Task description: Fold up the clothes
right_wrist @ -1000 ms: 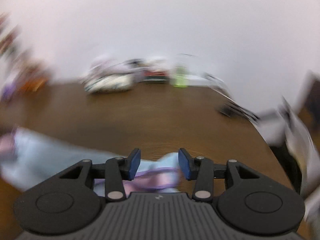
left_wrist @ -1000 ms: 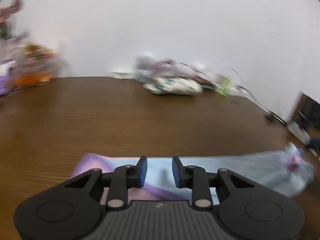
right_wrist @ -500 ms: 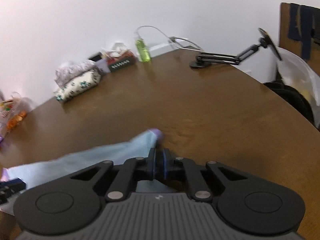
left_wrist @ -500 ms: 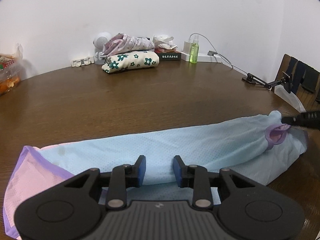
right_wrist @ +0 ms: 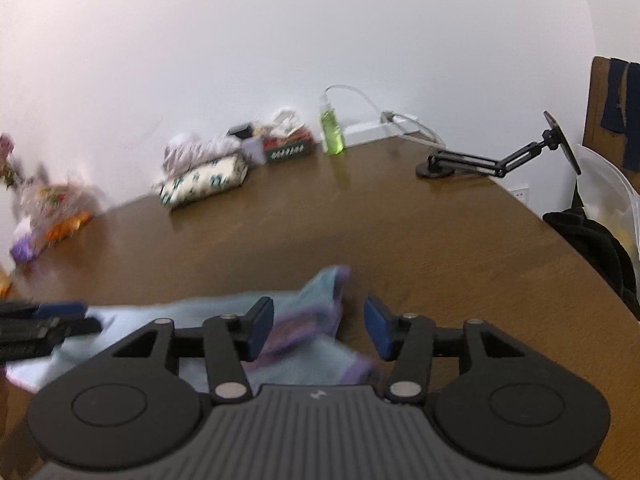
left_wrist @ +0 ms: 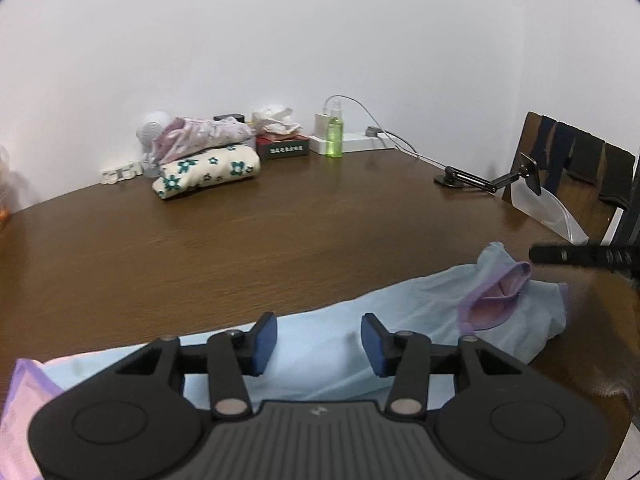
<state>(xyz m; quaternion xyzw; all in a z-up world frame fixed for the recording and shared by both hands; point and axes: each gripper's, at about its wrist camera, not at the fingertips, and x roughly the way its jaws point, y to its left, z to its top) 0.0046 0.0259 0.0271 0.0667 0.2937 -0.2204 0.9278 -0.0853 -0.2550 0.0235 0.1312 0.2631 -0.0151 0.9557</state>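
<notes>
released since earlier, pale blue garment (left_wrist: 360, 320) lies long, purple-trimmed, rumpled.

A lived-in home room is indicated, not a lab or shop. A brown wooden table (left_wrist: 280, 232) is set against a plain white wall (left_wrist: 280, 40). Everyday clutter is kept along the wall: folded clothes (left_wrist: 206, 168) stacked in a small pile, a green spray bottle (left_wrist: 334, 136), a white power strip (left_wrist: 352, 143) with a cable plugged in, a dark box (left_wrist: 283, 147) topped with crumpled tissue. Snack bags (right_wrist: 52, 216), blurred, are seen at the left end. A black phone holder arm (right_wrist: 492, 158) is stood on the table. A wooden chair back (left_wrist: 576, 168) draped with dark fabric is seen at the right.
</notes>
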